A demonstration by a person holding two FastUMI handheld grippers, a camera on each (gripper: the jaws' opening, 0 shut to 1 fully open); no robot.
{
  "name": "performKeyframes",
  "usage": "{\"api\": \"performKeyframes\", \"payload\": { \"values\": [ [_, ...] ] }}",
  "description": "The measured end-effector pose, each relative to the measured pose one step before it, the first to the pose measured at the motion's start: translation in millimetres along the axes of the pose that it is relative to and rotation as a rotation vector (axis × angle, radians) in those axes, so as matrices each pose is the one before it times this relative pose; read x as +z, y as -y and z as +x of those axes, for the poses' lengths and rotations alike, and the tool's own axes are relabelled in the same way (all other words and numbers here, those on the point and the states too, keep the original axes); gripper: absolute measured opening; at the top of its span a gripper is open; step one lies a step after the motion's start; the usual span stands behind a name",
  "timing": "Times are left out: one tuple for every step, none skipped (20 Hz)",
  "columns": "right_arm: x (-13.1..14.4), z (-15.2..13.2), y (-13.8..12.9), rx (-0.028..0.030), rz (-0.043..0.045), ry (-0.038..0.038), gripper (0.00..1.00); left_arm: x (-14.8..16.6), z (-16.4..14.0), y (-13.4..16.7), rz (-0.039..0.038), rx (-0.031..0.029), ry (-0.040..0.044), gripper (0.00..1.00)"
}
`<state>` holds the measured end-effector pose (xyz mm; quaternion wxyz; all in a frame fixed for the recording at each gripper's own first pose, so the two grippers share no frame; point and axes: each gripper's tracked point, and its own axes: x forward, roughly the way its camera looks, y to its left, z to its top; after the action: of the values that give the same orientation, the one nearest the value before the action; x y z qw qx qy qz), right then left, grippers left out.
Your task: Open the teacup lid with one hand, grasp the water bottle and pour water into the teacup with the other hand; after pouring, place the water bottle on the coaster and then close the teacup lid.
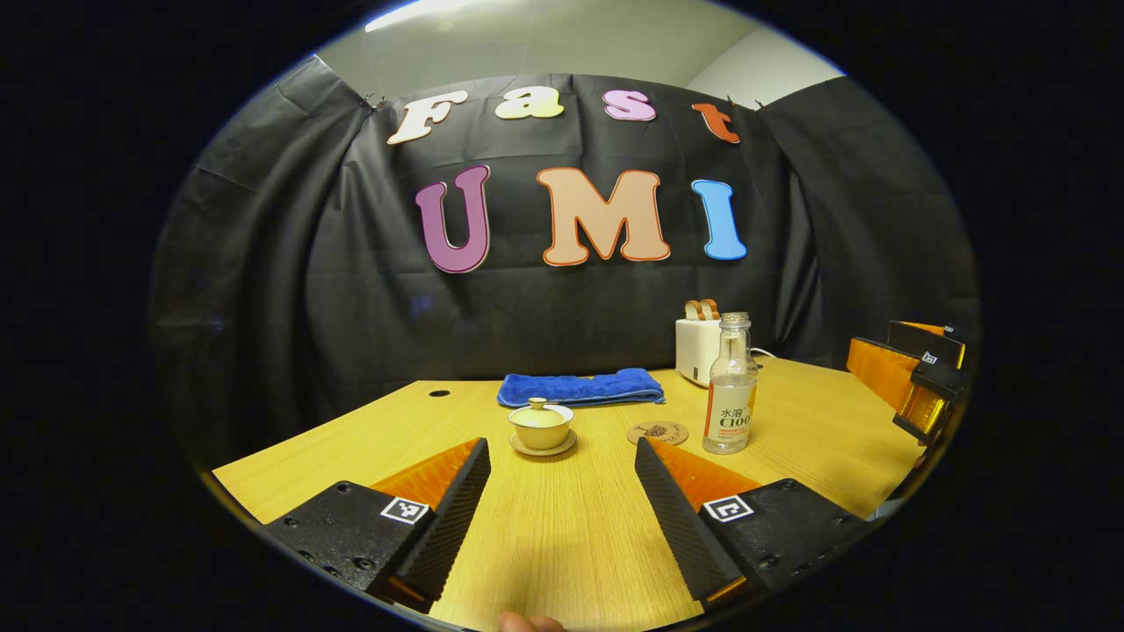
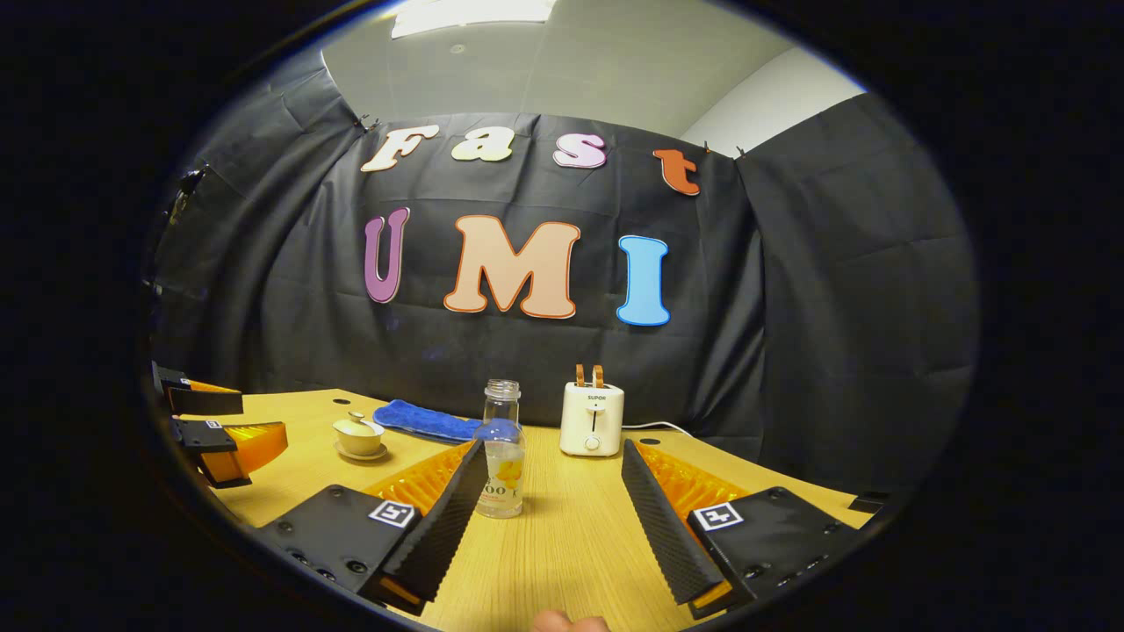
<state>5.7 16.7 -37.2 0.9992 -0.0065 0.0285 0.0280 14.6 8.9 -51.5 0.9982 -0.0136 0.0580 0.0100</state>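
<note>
A pale teacup (image 1: 541,427) with its lid on sits on a saucer in the middle of the wooden table (image 1: 562,527). My left gripper (image 1: 562,452) stands open just short of it, nothing between its fingers. To the right of the cup lie a round brown coaster (image 1: 657,433) and an uncapped clear water bottle (image 1: 731,386), upright. In the right gripper view the bottle (image 2: 501,452) stands just ahead of my open right gripper (image 2: 553,456), near its left finger, apart from it. The teacup (image 2: 358,434) is farther left there, and the left gripper (image 2: 215,434) sits at the left edge.
A folded blue towel (image 1: 580,387) lies behind the teacup. A white toaster (image 2: 592,417) with bread in it stands at the back by the black cloth wall, its cable trailing right. The right gripper (image 1: 918,377) sits at the right edge of the left gripper view.
</note>
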Motion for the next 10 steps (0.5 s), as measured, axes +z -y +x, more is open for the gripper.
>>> {"api": "performKeyframes", "payload": {
  "values": [
    [-0.86, 1.48, -1.63, 0.00425, 0.00399, -0.00176, 0.98, -1.6, 1.21, -0.68, 0.0009, 0.00025, -0.00034, 0.97],
    [-0.64, 1.95, -1.18, 0.00255, 0.0027, -0.00227, 0.98, 1.29, 4.45, -1.57, -0.0007, 0.00122, -0.00236, 0.97],
    [-2.16, 1.02, -0.01, 0.00224, 0.00224, -0.00374, 0.98, -1.17, 5.26, -0.47, -0.0019, -0.00096, -0.00062, 0.97],
    [-1.81, 0.98, -0.58, 0.00183, 0.00262, -0.00186, 0.93, -2.33, 7.02, 1.64, -0.00292, -0.0063, -0.00794, 0.97],
    [-3.2, 1.15, 0.23, 0.00157, 0.00189, -0.00345, 0.98, -4.32, 7.4, 2.4, -0.00571, -0.01358, -0.00943, 0.96],
    [-1.45, 1.14, -0.64, 0.00054, 0.00262, -0.00298, 0.98, -0.81, 9.04, 1.95, -0.01162, -0.01145, -0.00247, 0.97],
    [-2.24, 0.82, -0.33, 0.00222, 0.00148, -0.00347, 0.98, -3.39, 8.91, -0.33, -0.00987, -0.00242, -0.01404, 0.96],
    [-1.18, 1.46, 0.93, -0.00158, -0.00223, -0.00056, 0.93, -1.65, 10.59, -3.01, -0.00426, 0.00461, -0.00451, 0.97],
    [-2.19, 3.26, 1.75, -0.00188, -0.00583, -0.00075, 0.98, -0.23, 10.3, -3.22, -0.00314, 0.00943, -0.00259, 0.97],
    [-2.38, 2.87, 1.78, -0.003, -0.00768, -0.00348, 0.93, 0.09, 10.48, -2.21, -0.003, 0.00233, -0.00382, 0.97]
  ]
}}
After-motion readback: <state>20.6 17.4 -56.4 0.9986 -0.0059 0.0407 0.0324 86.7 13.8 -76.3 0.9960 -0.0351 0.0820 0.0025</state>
